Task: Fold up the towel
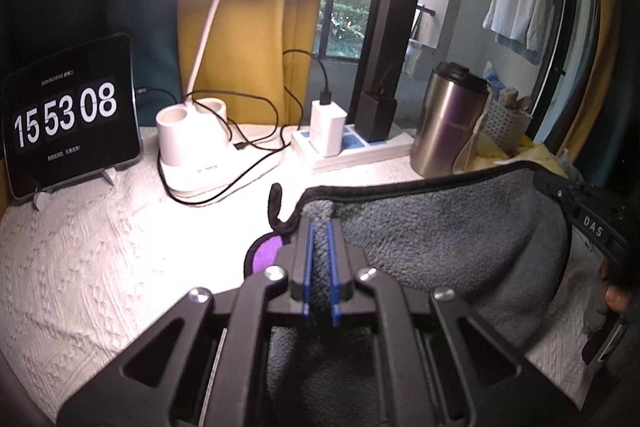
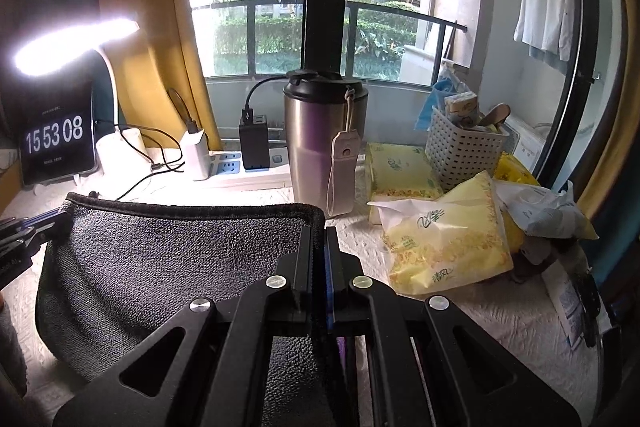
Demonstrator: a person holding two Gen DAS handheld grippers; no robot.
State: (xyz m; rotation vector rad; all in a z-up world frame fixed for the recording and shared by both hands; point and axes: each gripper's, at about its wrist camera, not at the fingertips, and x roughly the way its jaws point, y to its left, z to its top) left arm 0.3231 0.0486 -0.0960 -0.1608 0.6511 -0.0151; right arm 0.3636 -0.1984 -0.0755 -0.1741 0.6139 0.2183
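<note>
A grey towel (image 1: 448,227) with black trim and a purple underside hangs lifted between my two grippers above the white textured tablecloth (image 1: 100,259). My left gripper (image 1: 320,223) is shut on the towel's left corner, with grey cloth pinched between its blue pads. My right gripper (image 2: 319,231) is shut on the towel's (image 2: 168,259) right corner at the black hem. The right gripper shows at the right edge of the left wrist view (image 1: 592,223). The left gripper shows at the left edge of the right wrist view (image 2: 36,227). The towel sags in the middle.
At the back stand a tablet clock (image 1: 68,119), a lit white desk lamp (image 1: 200,143), a power strip with chargers (image 1: 340,143) and a steel tumbler (image 2: 324,143). On the right lie tissue packs (image 2: 444,239) and a white basket (image 2: 460,147).
</note>
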